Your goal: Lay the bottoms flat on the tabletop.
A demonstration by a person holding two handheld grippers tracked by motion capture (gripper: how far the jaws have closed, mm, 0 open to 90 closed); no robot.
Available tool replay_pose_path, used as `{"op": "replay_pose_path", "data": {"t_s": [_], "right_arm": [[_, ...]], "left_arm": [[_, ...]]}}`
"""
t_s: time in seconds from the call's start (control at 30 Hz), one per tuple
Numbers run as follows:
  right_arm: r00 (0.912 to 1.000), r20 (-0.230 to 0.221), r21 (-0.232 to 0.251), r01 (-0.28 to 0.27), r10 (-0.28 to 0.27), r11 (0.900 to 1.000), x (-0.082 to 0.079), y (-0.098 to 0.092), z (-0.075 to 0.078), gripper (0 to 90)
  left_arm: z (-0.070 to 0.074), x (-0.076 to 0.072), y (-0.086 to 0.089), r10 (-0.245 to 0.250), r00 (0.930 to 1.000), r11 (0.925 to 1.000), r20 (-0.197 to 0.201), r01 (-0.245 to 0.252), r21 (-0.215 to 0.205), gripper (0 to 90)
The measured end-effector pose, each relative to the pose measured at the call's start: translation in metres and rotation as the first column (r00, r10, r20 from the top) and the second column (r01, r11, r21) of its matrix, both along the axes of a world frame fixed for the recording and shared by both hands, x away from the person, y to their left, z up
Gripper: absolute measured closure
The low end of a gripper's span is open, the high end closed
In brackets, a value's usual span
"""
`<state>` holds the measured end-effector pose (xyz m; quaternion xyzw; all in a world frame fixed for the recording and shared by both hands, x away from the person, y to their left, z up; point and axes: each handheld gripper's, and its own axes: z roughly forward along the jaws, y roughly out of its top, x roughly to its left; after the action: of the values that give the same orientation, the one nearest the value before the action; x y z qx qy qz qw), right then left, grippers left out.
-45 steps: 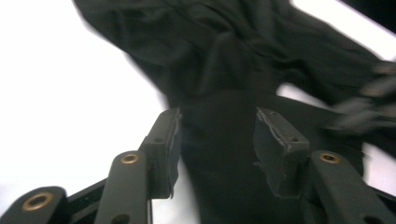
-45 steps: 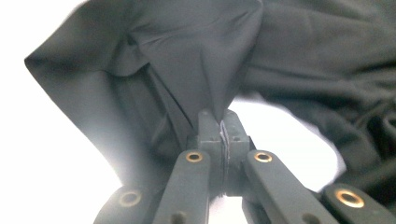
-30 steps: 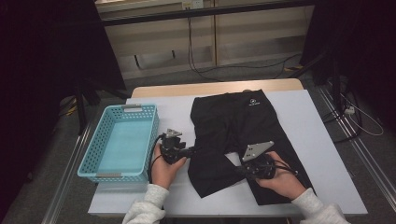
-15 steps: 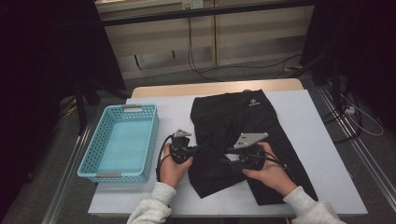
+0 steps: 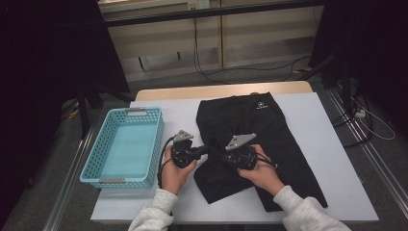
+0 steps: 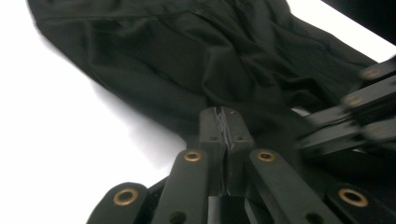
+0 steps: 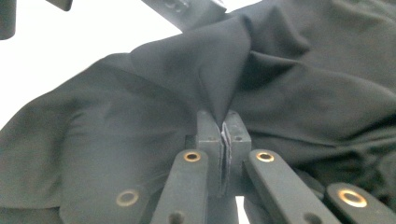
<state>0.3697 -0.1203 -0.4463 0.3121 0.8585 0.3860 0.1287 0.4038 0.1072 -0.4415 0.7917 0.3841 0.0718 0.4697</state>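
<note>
Room is sitting dark around a white table, turquoise basket at its left. Black shorts are lying flat mid-table: light, limp, probably slick, so pinching edges and folds works best. Right gripper is clamping a raised fold; left gripper is closed, seemingly nipping the hem.

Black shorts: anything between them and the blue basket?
Nothing visible. The black shorts lie right of the blue basket, whose inside looks empty, with bare white table between. Both hand-held grippers, left and right, are shut on fabric.
</note>
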Motion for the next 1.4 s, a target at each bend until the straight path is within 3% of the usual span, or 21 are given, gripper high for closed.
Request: {"op": "replay_pose_path", "data": {"t_s": [0.07, 0.13, 0.23, 0.3, 0.5, 0.6, 0.8, 0.9, 1.03, 1.13, 1.23, 1.4], "right_arm": [[0.9998, 0.009, -0.004, 0.015, -0.015, 1.000, -0.003, -0.009, 0.005, 89.0], [0.9993, 0.006, 0.001, 0.038, -0.038, 0.999, -0.005, -0.021, 0.006, 88.9], [0.9958, -0.016, -0.004, 0.090, -0.090, 0.996, -0.006, -0.036, 0.003, 88.8], [0.9942, -0.026, -0.011, 0.104, -0.105, 0.994, -0.006, -0.042, -0.001, 88.6], [0.9950, -0.028, -0.027, 0.095, -0.096, 0.995, -0.008, -0.040, -0.004, 88.1], [0.9952, -0.028, -0.035, 0.092, -0.093, 0.995, -0.009, -0.039, -0.006, 87.7], [0.9954, -0.024, -0.043, 0.092, -0.093, 0.995, -0.011, -0.037, -0.008, 86.3], [0.9959, -0.020, -0.046, 0.088, -0.089, 0.995, -0.013, -0.036, -0.009, 85.6], [0.9967, -0.017, -0.050, 0.078, -0.079, 0.996, -0.014, -0.033, -0.009, 84.4], [0.9975, -0.014, -0.050, 0.069, -0.070, 0.996, -0.015, -0.030, -0.009, 84.3], [0.9978, -0.006, -0.046, 0.065, -0.066, 0.997, -0.015, -0.029, -0.008, 84.3], [0.9979, -0.010, -0.033, 0.063, -0.064, 0.997, -0.016, -0.027, -0.007, 83.3]], "left_arm": [[0.001, 0.001, 0.004, 0.025, 0.9996, 0.9997, 0.011, -0.025, 0.003, 82.3], [0.001, 0.004, 0.007, 0.054, 0.9982, 0.9985, 0.024, -0.054, 0.003, 70.3], [-0.003, 0.007, 0.010, 0.095, 0.9954, 0.9954, 0.011, -0.095, 0.008, 57.8], [-0.007, 0.010, 0.009, 0.104, 0.9946, 0.9942, -0.001, -0.103, 0.028, 56.1], [-0.012, 0.013, -0.005, 0.071, 0.9966, 0.9975, -0.041, -0.071, 0.008, 50.3], [-0.015, 0.015, -0.011, 0.071, 0.9958, 0.9975, -0.057, -0.071, 0.007, 50.6], [-0.022, 0.021, -0.026, 0.084, 0.9950, 0.9949, -0.053, -0.081, 0.060, 53.2], [-0.024, 0.025, -0.031, 0.088, 0.9950, 0.9931, -0.047, -0.084, 0.082, 59.1], [-0.023, 0.026, -0.035, 0.095, 0.9950, 0.9872, -0.033, -0.090, 0.132, 75.6], [-0.023, 0.026, -0.035, 0.089, 0.9943, 0.9889, -0.058, -0.081, 0.124, 87.0], [-0.021, 0.025, -0.038, 0.089, 0.9948, 0.9853, -0.050, -0.081, 0.150, 89.2], [-0.019, 0.027, -0.032, 0.100, 0.9909, 0.9883, -0.090, -0.089, 0.124, 90.0]]}}
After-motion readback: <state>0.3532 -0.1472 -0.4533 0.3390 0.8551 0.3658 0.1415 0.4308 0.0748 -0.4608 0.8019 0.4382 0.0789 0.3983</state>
